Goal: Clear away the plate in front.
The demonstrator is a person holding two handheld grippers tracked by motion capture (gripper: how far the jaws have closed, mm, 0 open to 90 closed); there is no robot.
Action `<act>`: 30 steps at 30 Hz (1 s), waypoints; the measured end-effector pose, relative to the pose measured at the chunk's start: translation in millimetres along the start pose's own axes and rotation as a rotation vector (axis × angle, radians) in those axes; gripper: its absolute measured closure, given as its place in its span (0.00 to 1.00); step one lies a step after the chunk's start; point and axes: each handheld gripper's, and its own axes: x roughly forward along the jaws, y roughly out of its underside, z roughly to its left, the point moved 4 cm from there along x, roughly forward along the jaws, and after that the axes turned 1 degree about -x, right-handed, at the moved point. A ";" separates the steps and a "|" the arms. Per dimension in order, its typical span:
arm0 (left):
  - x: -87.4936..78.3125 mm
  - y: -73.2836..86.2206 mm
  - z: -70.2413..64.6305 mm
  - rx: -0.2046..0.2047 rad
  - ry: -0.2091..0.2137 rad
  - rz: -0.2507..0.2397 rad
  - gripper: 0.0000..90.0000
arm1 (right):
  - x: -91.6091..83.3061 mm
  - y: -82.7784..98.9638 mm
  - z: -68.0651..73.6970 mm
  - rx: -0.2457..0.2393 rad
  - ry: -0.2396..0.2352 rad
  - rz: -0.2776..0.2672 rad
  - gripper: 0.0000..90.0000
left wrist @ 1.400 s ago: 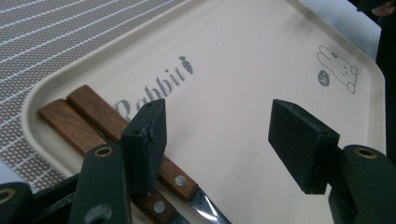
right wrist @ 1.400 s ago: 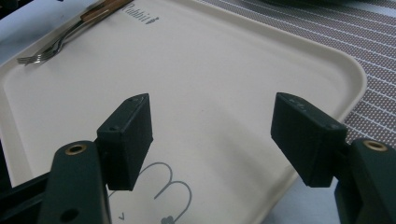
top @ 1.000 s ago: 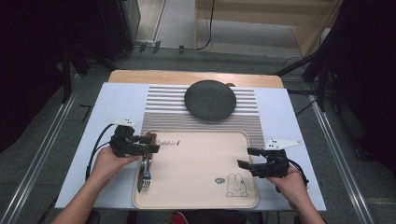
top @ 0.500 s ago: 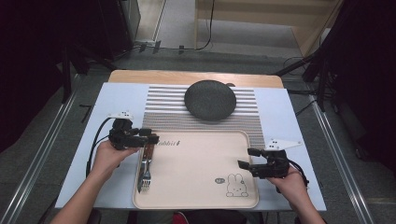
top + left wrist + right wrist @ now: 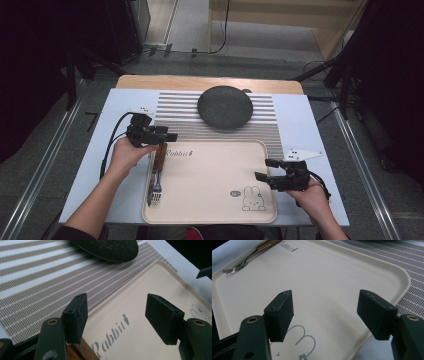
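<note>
A fork [image 5: 155,176] with a brown wooden handle lies along the left side of the beige tray [image 5: 215,200], tines toward me. In the right gripper view the fork [image 5: 242,263] lies at the top left. My left gripper [image 5: 169,134] hovers over the tray's far left corner, just beyond the handle end, open and holding nothing. In its own view the left gripper [image 5: 117,315] has its jaws wide apart above the "Rabbit" print, with the wooden handle [image 5: 75,351] below. My right gripper [image 5: 264,169] stands open at the tray's right edge; the right gripper [image 5: 324,312] in its own view is empty.
A dark grey round plate [image 5: 225,106] rests on the striped placemat [image 5: 180,107] behind the tray. All of this sits on a pale blue tabletop [image 5: 310,130] with a wooden strip along its far edge. Cables trail from both grippers.
My left gripper has drawn back from over the fork's handle toward the tray's far left corner. The fork stays on the tray. The right gripper has barely moved.
</note>
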 end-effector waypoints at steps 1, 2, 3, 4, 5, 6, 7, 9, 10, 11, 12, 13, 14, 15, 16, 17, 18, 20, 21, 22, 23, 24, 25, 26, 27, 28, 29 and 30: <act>2.0 -3.5 0.6 -0.004 0.005 -0.005 0.38 | 0.1 -0.2 -0.2 -0.003 0.000 -0.002 0.32; 3.6 -6.3 1.2 -0.008 0.004 -0.006 0.38 | 0.0 -0.3 -0.2 -0.003 0.000 -0.003 0.32; 4.7 -8.1 1.6 -0.009 0.004 -0.006 0.38 | 0.0 -0.3 -0.2 -0.003 -0.001 -0.003 0.32; 6.4 -10.4 2.1 -0.011 0.003 -0.008 0.38 | 0.0 -0.3 -0.2 -0.004 -0.001 -0.003 0.32; 8.2 -12.7 2.7 -0.012 -0.004 -0.008 0.38 | 0.1 -0.3 -0.1 -0.004 -0.001 -0.003 0.32; 10.1 -15.0 3.3 -0.011 -0.007 -0.009 0.38 | 0.0 -0.3 0.1 -0.001 -0.003 -0.002 0.32; 11.8 -17.2 4.0 -0.008 -0.014 -0.005 0.38 | 0.1 -0.3 0.2 -0.001 -0.003 -0.002 0.32; 14.8 -22.1 5.7 -0.011 -0.018 -0.006 0.38 | 0.3 -0.3 0.3 -0.002 -0.003 -0.001 0.32; 16.8 -25.2 6.6 -0.015 -0.023 -0.003 0.38 | 0.4 -0.3 0.3 -0.003 -0.003 -0.001 0.32; 18.2 -27.1 7.2 -0.012 -0.023 -0.003 0.38 | 0.6 -0.3 0.4 -0.004 -0.003 -0.001 0.32; 20.0 -29.4 7.9 -0.008 -0.029 -0.003 0.38 | 0.6 -0.4 0.5 -0.004 -0.004 -0.001 0.32; 21.8 -31.5 8.3 -0.011 -0.031 -0.010 0.38 | 0.6 -0.5 0.6 -0.004 -0.005 -0.002 0.32; 23.6 -33.8 9.0 -0.010 -0.032 -0.007 0.38 | 0.5 -0.6 0.7 -0.004 -0.005 -0.002 0.32; 25.5 -35.7 9.6 -0.009 -0.035 -0.004 0.38 | 0.5 -0.6 0.7 -0.005 -0.006 -0.003 0.32; 28.4 -38.1 10.2 -0.007 -0.038 -0.005 0.38 | 0.4 -0.6 0.7 -0.005 -0.006 -0.003 0.32; 30.6 -39.9 10.6 -0.005 -0.042 -0.003 0.38 | 0.3 -0.7 0.7 -0.004 -0.006 -0.004 0.32; 32.4 -40.9 10.8 -0.004 -0.043 -0.002 0.38 | 0.3 -0.7 0.5 -0.003 -0.006 -0.004 0.32; 37.8 -43.4 11.3 0.003 -0.045 -0.003 0.38 | 0.4 -0.8 0.3 -0.004 -0.005 -0.005 0.32; 41.5 -44.9 12.2 0.013 -0.057 0.003 0.38 | 0.4 -0.8 0.3 -0.004 -0.005 -0.005 0.32; 44.3 -46.0 13.0 0.012 -0.061 0.002 0.38 | 0.4 -0.7 0.3 -0.004 -0.004 -0.005 0.32; 46.3 -47.1 13.8 0.009 -0.062 0.003 0.38 | 0.5 -0.6 0.2 -0.005 -0.003 -0.005 0.32; 49.1 -48.9 14.5 0.004 -0.062 0.001 0.38 | 0.5 -0.6 0.2 -0.004 -0.003 -0.005 0.32; 51.7 -50.7 15.1 0.006 -0.066 0.000 0.38 | 0.4 -0.7 0.1 -0.003 -0.004 -0.005 0.32; 54.2 -52.2 15.6 0.007 -0.070 -0.008 0.38 | 0.5 -0.8 -0.1 -0.006 -0.003 -0.007 0.32; 56.6 -54.2 16.4 0.003 -0.067 -0.009 0.38 | 0.5 -0.8 -0.2 -0.005 -0.003 -0.007 0.32; 59.2 -56.3 17.1 -0.002 -0.068 -0.002 0.38 | 0.4 -0.7 0.0 -0.003 -0.004 -0.006 0.32; 62.0 -58.4 17.3 -0.005 -0.065 -0.004 0.38 | 0.5 -0.8 -0.1 -0.006 -0.004 -0.008 0.32; 64.3 -60.8 17.7 -0.006 -0.067 -0.004 0.38 | 0.5 -0.7 0.1 -0.003 -0.004 -0.006 0.32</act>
